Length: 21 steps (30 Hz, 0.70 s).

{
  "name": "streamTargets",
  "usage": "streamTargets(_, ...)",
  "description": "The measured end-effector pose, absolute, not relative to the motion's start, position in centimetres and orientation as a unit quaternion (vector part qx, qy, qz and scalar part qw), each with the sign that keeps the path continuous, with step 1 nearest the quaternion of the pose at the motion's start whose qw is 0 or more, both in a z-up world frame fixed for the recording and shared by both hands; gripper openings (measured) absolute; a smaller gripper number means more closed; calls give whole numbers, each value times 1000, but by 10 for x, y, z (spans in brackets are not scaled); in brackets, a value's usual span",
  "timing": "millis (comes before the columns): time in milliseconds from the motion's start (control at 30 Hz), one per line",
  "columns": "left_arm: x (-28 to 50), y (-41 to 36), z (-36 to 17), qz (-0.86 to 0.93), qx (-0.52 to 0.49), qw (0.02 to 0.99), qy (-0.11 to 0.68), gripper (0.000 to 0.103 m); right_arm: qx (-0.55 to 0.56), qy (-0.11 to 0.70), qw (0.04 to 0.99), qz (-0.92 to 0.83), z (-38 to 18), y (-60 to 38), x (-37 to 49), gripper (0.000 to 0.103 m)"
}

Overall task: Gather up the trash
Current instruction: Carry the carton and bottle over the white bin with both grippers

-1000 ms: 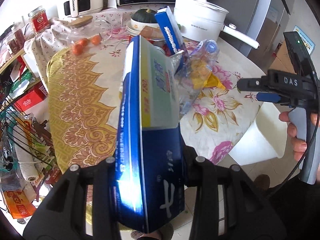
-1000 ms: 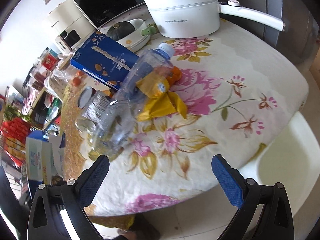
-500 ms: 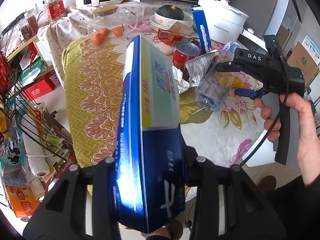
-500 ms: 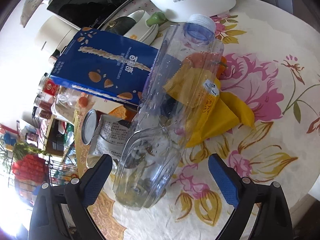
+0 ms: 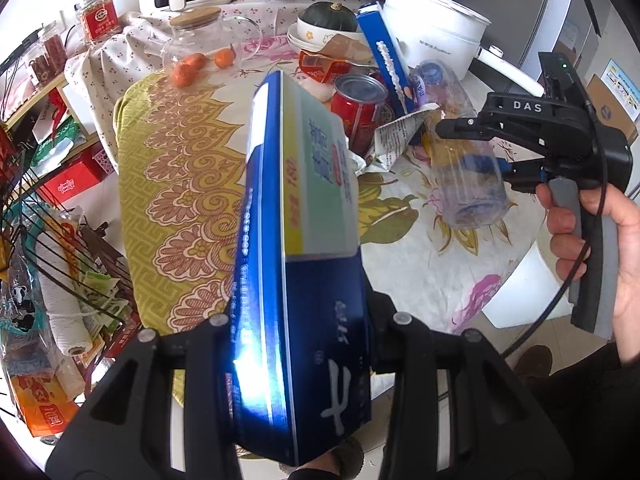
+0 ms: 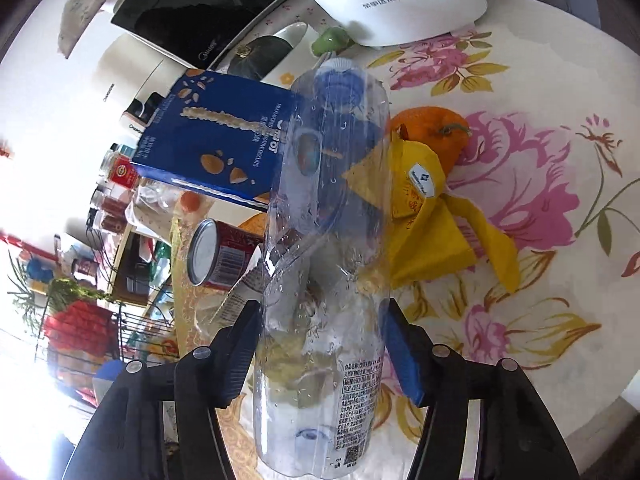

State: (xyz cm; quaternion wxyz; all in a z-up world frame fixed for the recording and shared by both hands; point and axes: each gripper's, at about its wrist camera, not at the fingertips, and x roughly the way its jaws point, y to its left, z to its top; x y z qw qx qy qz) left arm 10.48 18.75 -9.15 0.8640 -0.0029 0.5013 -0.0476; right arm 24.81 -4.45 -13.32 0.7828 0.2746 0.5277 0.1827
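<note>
My left gripper [image 5: 304,320] is shut on a blue and white carton [image 5: 304,240] and holds it upright in front of the table. My right gripper [image 6: 320,344] is closed around the lower body of a clear empty plastic bottle [image 6: 324,240] with a blue cap; its pads [image 6: 400,356] touch both sides. The bottle also shows in the left wrist view [image 5: 464,176], with the right gripper [image 5: 480,152] around it. A yellow wrapper [image 6: 424,216], a red can [image 5: 360,108], a crumpled paper [image 5: 396,140] and a blue biscuit box [image 6: 224,140] lie nearby.
An orange [image 6: 432,128] sits behind the yellow wrapper. A white pot [image 5: 432,36], a bowl with a squash [image 5: 328,24] and a glass jar with oranges [image 5: 200,48] stand at the back. A wire rack [image 5: 52,280] stands on the left. The flowered tablecloth [image 6: 520,320] hangs over the table's edge.
My right gripper has moved forward onto the bottle and its jaws have closed in around it. My left gripper still holds the carton and has shifted slightly.
</note>
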Motion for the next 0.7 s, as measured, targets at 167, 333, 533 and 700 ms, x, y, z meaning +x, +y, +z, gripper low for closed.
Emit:
streamTargets(167,108,169,-88,-68,-6,863,501,42,275,524,780,204,-116,-67,233,60)
streamTargets(333,112,144,-87,-83,11,861,502,42,278,515,782,215,-99,-95,219,60)
streamTargets(533,119,116,-89,-97,25,857,506,42,275,499,794,212,-81,-130,209,59)
streamTargets(700,126,91,-90,-109,31,852,511,42,281,486,802,206,-69,-160,204,59)
